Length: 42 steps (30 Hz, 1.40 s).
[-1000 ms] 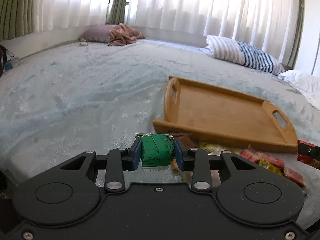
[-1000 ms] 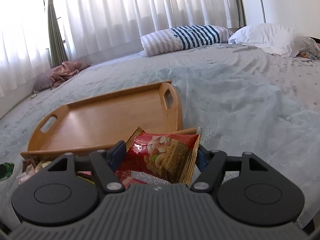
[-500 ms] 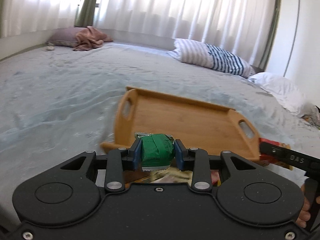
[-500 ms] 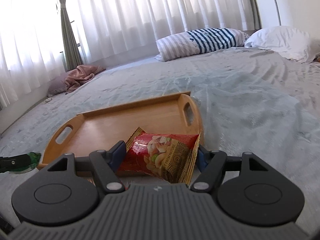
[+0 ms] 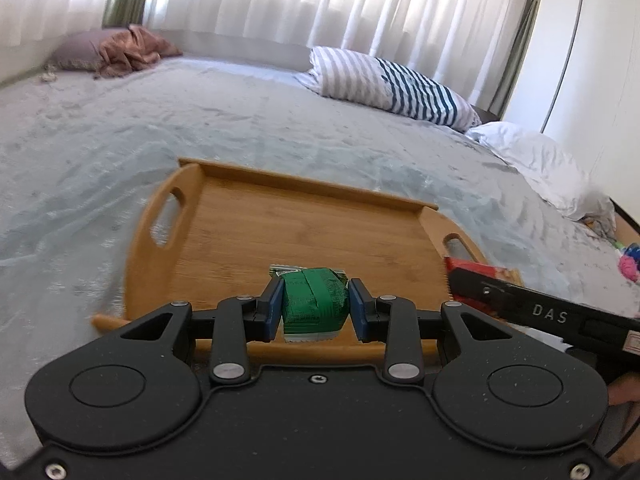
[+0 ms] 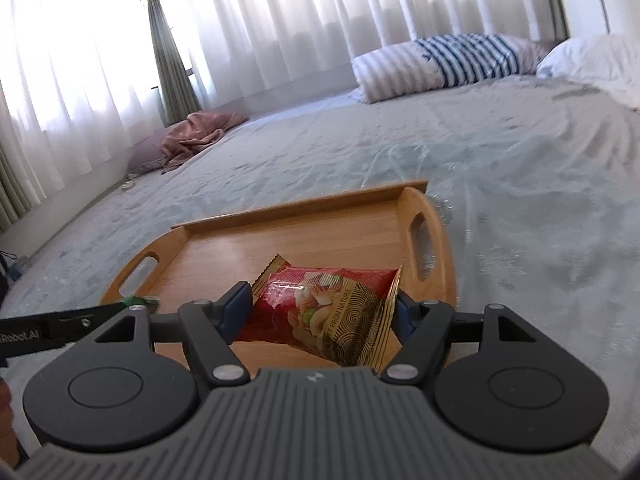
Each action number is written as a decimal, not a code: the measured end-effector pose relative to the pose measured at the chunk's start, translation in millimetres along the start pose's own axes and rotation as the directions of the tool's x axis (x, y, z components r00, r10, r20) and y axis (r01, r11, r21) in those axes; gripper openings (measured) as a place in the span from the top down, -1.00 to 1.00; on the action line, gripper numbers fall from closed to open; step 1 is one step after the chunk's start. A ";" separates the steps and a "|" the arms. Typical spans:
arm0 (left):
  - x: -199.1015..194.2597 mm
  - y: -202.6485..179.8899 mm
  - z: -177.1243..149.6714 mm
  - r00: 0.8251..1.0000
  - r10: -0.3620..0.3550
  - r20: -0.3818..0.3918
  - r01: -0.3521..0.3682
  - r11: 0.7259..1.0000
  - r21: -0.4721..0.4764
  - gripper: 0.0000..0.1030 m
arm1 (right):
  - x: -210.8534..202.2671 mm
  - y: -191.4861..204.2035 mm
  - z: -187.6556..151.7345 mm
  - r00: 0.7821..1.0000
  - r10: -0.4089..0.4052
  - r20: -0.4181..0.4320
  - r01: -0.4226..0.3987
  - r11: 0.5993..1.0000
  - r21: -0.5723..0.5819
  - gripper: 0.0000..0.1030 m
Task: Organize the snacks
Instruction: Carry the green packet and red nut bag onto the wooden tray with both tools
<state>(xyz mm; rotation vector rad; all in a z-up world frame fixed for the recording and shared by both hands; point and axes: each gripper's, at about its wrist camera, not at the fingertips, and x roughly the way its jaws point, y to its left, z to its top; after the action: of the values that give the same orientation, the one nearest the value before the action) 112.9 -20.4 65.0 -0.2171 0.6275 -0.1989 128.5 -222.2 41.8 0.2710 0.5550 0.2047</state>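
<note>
1. Surface: a wide bed under a pale grey-blue cover, wrinkled throughout.
2. Room: white sheer curtains along the far wall, a green drape between panels, white wall at the right.
3. Bedding at the far edge: a striped pillow, a white pillow toward the right corner, a mauve cushion with a pink-brown cloth on it in the left corner.
4. Tray: bamboo, oblong, raised rim, a cut-out handle at each short end; it lies on the bed cover with its floor bare.
5. Left gripper: pads pressed narrowly on both sides of a green pack, which is carried over the tray's near edge.
6. Right gripper: jaws wide, clamped on the two ends of a red pack, held over the tray's near right part.
7. Writing: "FROM NATURE" in gold on the red pack, with a nut picture; "DAS" on the right gripper's finger in the left view; "Robot.AI" on the left gripper's finger in the right view. The green pack's print is too small to read.
8. Left view only: a bright pink and blue object off the bed's right edge, blurred; fingers of a hand at the right border.
9. Right view only: the left gripper's finger with a green tip of its pack at the tray's left handle.
</note>
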 end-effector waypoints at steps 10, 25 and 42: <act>41.1 -3.7 14.1 1.000 0.012 -0.027 -0.012 1.000 -0.015 0.37 | 24.3 -11.1 6.7 0.997 0.065 -0.041 -0.066 0.998 -0.016 -0.41; 63.5 -10.5 11.6 0.999 0.033 -0.031 -0.032 0.999 0.024 0.37 | 42.7 -9.4 3.1 0.995 0.061 -0.074 -0.063 0.997 -0.033 -0.41; 79.0 -9.5 0.6 0.998 0.044 -0.052 -0.041 0.997 0.064 0.37 | 50.2 4.0 2.3 0.995 0.038 -0.095 -0.049 0.992 -0.116 -0.43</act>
<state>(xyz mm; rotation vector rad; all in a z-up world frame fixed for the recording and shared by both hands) 174.7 -49.0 23.9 -0.1377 0.6773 -0.1834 171.0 -205.7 20.3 0.1587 0.6271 0.2926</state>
